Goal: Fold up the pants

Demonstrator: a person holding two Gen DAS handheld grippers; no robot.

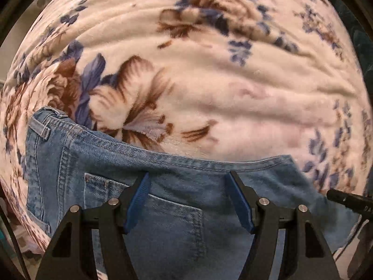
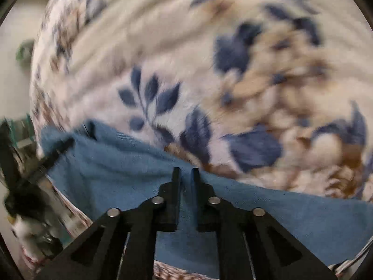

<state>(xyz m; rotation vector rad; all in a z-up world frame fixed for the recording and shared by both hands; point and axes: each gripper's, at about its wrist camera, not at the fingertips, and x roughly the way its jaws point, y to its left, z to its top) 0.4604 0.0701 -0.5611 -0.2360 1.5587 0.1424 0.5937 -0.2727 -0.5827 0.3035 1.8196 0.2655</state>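
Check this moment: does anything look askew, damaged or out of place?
Nothing damaged. The jeans lie on the floral blanket with their edge running slanted and slightly rumpled. The right wrist view is motion-blurred.

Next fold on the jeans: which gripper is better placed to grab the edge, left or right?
Left, probably. The left gripper is open, straddling the seamed edge of the jeans beside the back pocket. The right gripper is nearly closed over plain denim, in a blurred view.
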